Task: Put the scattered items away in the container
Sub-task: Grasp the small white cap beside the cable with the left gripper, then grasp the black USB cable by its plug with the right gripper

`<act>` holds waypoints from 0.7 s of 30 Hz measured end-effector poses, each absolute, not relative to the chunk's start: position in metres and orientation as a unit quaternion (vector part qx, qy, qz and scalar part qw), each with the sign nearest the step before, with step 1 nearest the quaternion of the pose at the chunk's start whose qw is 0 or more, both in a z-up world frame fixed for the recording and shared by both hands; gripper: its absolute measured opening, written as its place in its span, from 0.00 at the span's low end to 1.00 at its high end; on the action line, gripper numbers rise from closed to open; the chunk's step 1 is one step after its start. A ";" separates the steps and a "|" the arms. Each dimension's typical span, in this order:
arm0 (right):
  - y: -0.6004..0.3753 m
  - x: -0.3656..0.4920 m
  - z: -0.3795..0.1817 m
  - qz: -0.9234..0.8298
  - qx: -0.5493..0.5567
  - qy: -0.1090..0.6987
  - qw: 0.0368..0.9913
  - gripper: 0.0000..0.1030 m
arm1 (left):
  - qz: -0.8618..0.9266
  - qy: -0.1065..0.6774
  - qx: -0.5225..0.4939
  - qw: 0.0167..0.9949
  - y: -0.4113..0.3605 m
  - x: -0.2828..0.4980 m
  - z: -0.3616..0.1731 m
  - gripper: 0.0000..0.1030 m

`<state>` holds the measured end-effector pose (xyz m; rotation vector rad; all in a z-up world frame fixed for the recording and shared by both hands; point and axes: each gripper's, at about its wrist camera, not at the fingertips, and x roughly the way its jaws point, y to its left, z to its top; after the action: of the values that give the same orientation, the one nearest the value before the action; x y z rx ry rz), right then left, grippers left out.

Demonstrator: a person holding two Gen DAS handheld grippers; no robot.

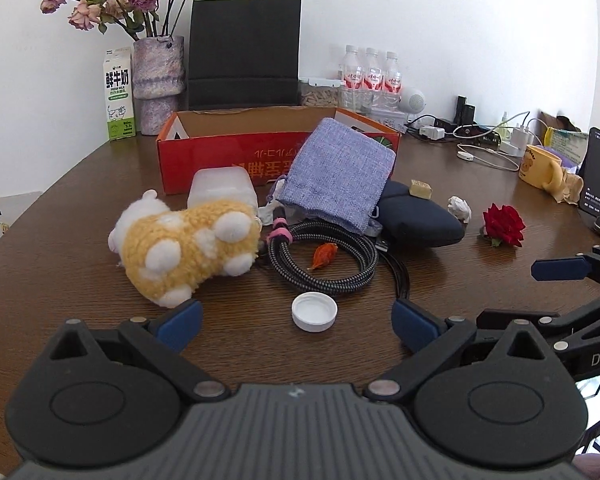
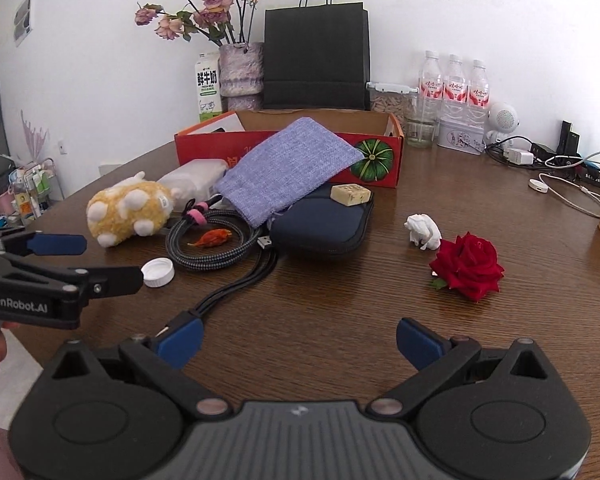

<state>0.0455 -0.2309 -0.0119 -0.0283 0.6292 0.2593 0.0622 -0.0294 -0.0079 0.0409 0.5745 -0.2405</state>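
both tongs wide open, nothing held, low over the bench (image 1: 60, 240). nearest item: white cap (image 1: 314, 312), just ahead of left tongs (image 1: 296, 322) & roughly centred btwn its pads, so left is closer; right tongs (image 2: 298, 342) has only cable plugs near its left pad. beyond the cap: coiled cable (image 1: 324, 256), plush (image 1: 188, 244), blue pouch (image 1: 340, 176) leaning on the red box (image 1: 220, 160) at the back. rose (image 2: 468, 266) lies fwd-right of right tongs.

Red box (image 1: 220, 160), scattered plush (image 1: 188, 248), cable (image 1: 324, 256)
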 end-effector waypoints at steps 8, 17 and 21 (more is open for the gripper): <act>-0.238 0.050 -0.015 0.116 -0.006 0.313 0.943 1.00 | -0.106 0.303 0.023 0.947 -0.038 0.079 -0.016 0.86; -0.235 0.054 -0.018 0.118 -0.006 0.318 0.941 1.00 | -0.107 0.313 0.031 0.943 -0.044 0.088 -0.023 0.44; -0.232 0.055 -0.017 0.120 -0.007 0.319 0.940 1.00 | -0.113 0.311 0.024 0.943 -0.041 0.088 -0.022 0.28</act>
<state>0.0548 -0.2324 -0.0170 -0.0146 0.6509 0.2454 0.0879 -0.0414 -0.0219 0.0496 0.6341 -0.2299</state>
